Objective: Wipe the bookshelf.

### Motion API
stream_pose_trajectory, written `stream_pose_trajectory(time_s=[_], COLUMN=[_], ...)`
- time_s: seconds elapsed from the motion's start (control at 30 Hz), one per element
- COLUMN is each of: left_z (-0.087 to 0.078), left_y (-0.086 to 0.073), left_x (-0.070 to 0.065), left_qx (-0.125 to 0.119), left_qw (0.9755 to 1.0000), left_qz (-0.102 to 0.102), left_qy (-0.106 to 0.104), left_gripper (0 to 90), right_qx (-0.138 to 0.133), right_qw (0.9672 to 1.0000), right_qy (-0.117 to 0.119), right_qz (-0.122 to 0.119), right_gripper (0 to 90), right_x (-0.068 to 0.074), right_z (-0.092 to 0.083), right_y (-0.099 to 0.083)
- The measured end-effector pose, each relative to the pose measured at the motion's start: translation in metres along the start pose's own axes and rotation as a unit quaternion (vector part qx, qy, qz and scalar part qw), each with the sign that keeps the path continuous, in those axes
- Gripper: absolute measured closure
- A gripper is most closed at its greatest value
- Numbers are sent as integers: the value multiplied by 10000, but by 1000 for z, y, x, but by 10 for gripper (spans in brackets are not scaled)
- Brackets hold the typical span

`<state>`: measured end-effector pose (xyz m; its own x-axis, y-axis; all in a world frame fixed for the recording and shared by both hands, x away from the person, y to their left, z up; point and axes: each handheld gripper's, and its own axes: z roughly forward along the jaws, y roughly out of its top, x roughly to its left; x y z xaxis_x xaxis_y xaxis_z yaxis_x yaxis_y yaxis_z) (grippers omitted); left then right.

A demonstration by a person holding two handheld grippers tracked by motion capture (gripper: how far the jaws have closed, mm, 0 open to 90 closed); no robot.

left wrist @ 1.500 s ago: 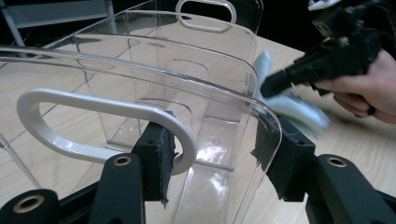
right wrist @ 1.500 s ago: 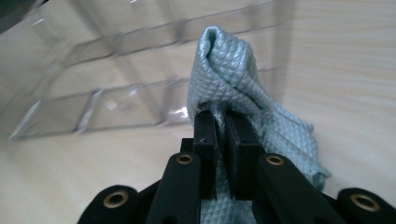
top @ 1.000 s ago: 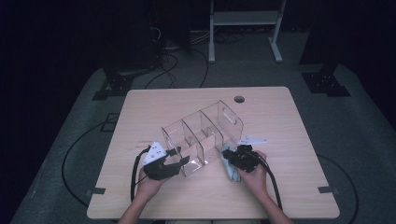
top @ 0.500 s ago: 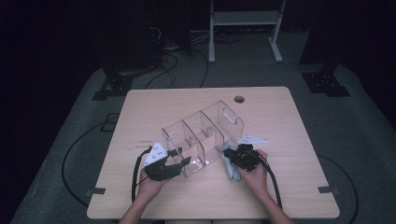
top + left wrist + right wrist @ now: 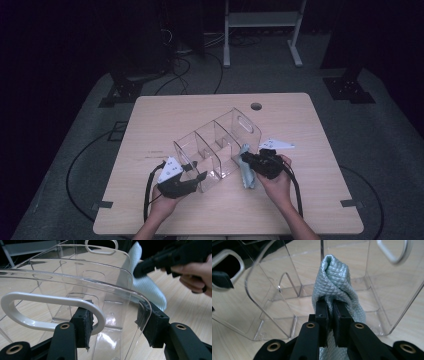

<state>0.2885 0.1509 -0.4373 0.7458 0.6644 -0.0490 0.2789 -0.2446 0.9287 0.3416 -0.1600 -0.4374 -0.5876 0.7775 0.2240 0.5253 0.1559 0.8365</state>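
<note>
Gripping the near end wall of the clear organizer point(image 5: 217, 147), the left gripper point(image 5: 195, 176) has its jaws clamped on that transparent panel; in the left gripper view one pad sits inside the wall beside the white-rimmed handle cut-out point(image 5: 50, 315) and the other presses the outer corner. The organizer lies across the middle of the wooden table point(image 5: 310, 200), its long axis running diagonally from the near left, by the left gripper, up towards the far right, where the other end wall with its own handle slot points at the small round hole point(image 5: 256, 106) in the tabletop. Two dividers split it into three compartments.

Over on the right, the right gripper point(image 5: 247, 161) has its jaws pinched tight on a pale blue-grey cloth point(image 5: 337, 282). From above, the cloth hangs as a narrow strip just beside the organizer's right-hand long wall, long axis running away from the person, lower end towards the table edge. In the right gripper view the bunched fold rises above the jaws, pointing at the clear wall; whether it touches that wall is hard to say, since the plastic is see-through.
</note>
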Motion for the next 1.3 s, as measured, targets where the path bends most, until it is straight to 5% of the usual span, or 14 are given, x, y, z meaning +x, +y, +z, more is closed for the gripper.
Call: stream_pose_trajectory(time_s=[0.23,0.5,0.77,1.03,1.3], left_z=[0,1,1,2,2], left_y=[-1,-1,-1,-1,0], left_x=[-2,-3,-3,-4,-4], left_qx=[-11,-24,-25,-42,-21], left_qw=[10000,10000,10000,10000,10000], left_qz=[24,21,19,-14,-11], left_qy=[-17,-48,-63,-76,-92], left_gripper=[468,468,468,468,467], right_qx=[178,-188,-187,-97,706], right_qw=[9996,9997,9995,9999,9972], right_qy=[62,-2,-24,-17,-178], right_qz=[224,-161,-239,-31,143], right_gripper=[828,829,831,837,839], right_x=[-7,5,7,-2,-17], right_z=[11,-10,-7,-6,32], right_y=[-17,20,41,8,-34])
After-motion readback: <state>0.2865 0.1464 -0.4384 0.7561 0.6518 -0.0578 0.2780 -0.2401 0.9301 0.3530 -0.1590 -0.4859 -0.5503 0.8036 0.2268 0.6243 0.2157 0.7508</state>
